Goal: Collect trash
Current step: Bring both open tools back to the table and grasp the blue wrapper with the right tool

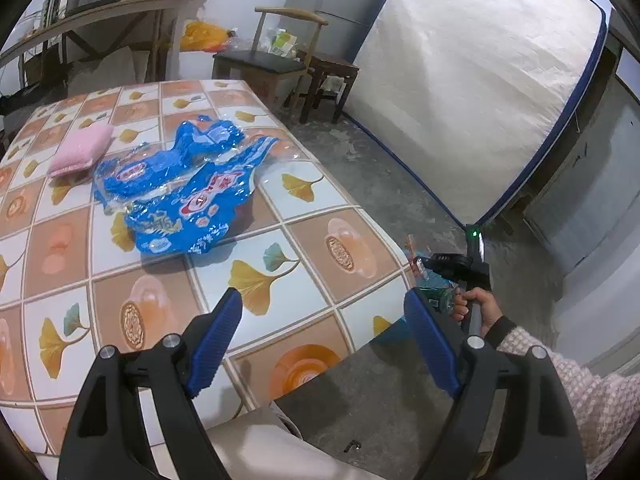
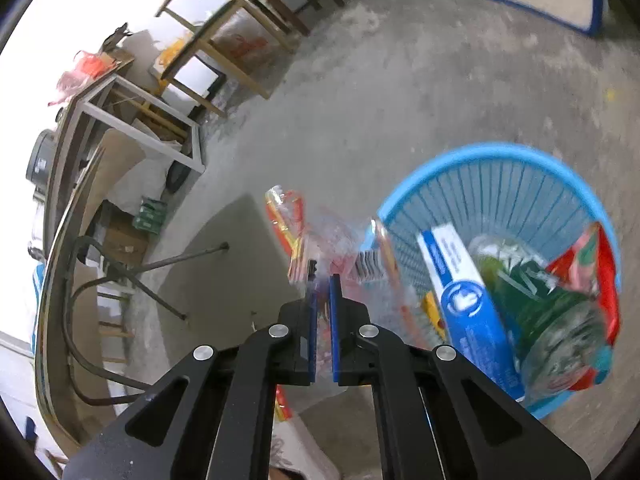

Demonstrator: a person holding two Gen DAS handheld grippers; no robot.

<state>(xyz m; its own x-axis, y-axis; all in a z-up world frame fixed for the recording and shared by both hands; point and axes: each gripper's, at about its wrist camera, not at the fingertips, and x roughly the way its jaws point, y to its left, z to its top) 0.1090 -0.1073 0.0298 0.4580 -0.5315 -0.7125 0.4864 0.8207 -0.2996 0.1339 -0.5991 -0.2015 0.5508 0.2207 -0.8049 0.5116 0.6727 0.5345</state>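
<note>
Crumpled blue plastic wrappers [image 1: 180,188] lie on the patterned tablecloth [image 1: 280,264] in the left wrist view, beside a pink sponge [image 1: 82,151]. My left gripper [image 1: 324,308] is open and empty above the table's near corner. My right gripper [image 2: 323,280] is shut on a clear and red plastic wrapper [image 2: 298,232], held above the floor just left of a blue trash basket [image 2: 500,184]. The basket holds a blue and white box [image 2: 464,292], a green bottle [image 2: 560,312] and a red wrapper [image 2: 592,256]. The right gripper's handle and the hand on it show in the left wrist view [image 1: 476,300].
A white mattress [image 1: 480,80] leans on the wall at the right. A wooden chair [image 1: 272,60] and a dark stool [image 1: 328,80] stand behind the table. A cluttered shelf [image 1: 100,0] is at the far left. The floor [image 2: 400,80] is bare concrete.
</note>
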